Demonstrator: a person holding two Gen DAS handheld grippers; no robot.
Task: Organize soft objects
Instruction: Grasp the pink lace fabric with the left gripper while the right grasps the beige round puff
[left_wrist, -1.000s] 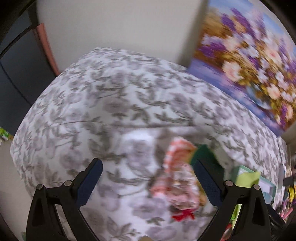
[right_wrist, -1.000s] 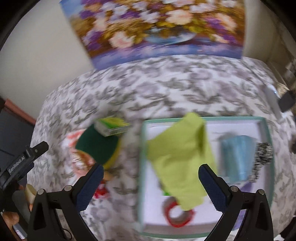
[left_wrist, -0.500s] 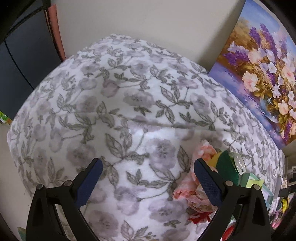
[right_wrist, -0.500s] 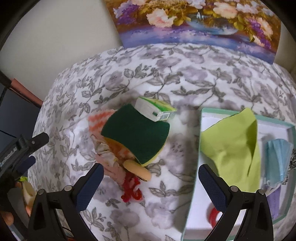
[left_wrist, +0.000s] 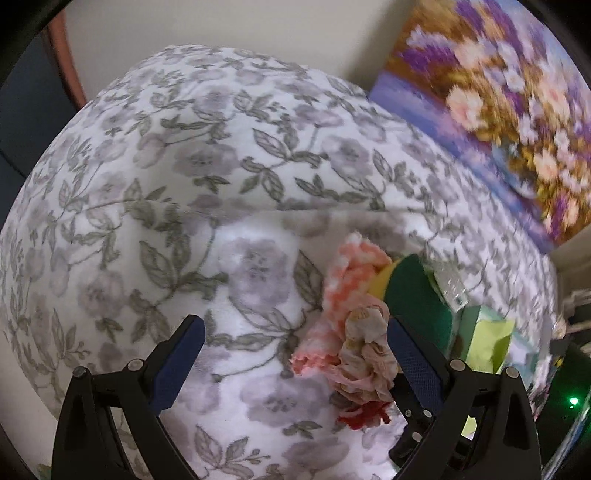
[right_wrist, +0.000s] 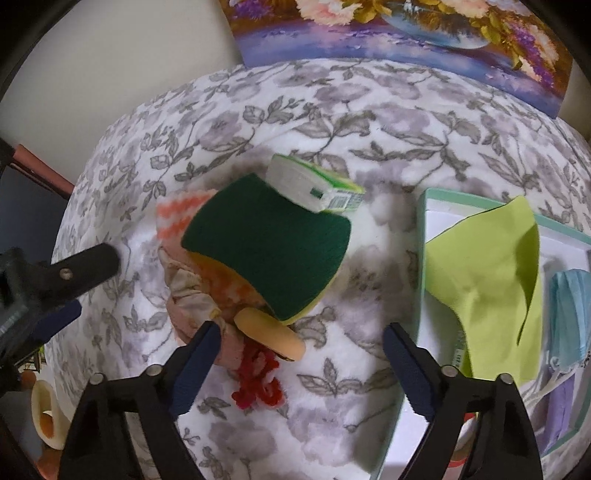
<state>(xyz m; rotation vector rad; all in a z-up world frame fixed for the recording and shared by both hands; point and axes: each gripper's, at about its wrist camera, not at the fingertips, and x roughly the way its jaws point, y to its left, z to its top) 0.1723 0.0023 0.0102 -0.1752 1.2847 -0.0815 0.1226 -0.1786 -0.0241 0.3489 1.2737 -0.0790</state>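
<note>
- Right wrist view: the right gripper (right_wrist: 301, 345) was found pointed steeply down over a floral bedcover (right_wrist: 388, 122), its jaws wide but closing, with nothing pressed between the pads.
- A pile of soft objects was observed just beyond the fingers: a green scouring sponge (right_wrist: 266, 243) lay uppermost, with a small white and green packet (right_wrist: 314, 182) resting at its far edge.
- An orange and white knitted cloth (right_wrist: 175, 216), a crumpled pinkish fabric (right_wrist: 188, 299), a peach oval pad (right_wrist: 269, 334) and a red yarn piece (right_wrist: 258, 384) were noted beneath and near the sponge.
- A teal-rimmed box (right_wrist: 421, 236) was recorded to the right, holding a lime cloth (right_wrist: 480, 280) and a pale blue folded item (right_wrist: 569, 314).
- Left wrist view: the left gripper (left_wrist: 295, 345) was seen with jaws spread wide and empty, the pile lying just inside its right finger.
- A flower painting (left_wrist: 498, 110) was seen against the far wall.
</note>
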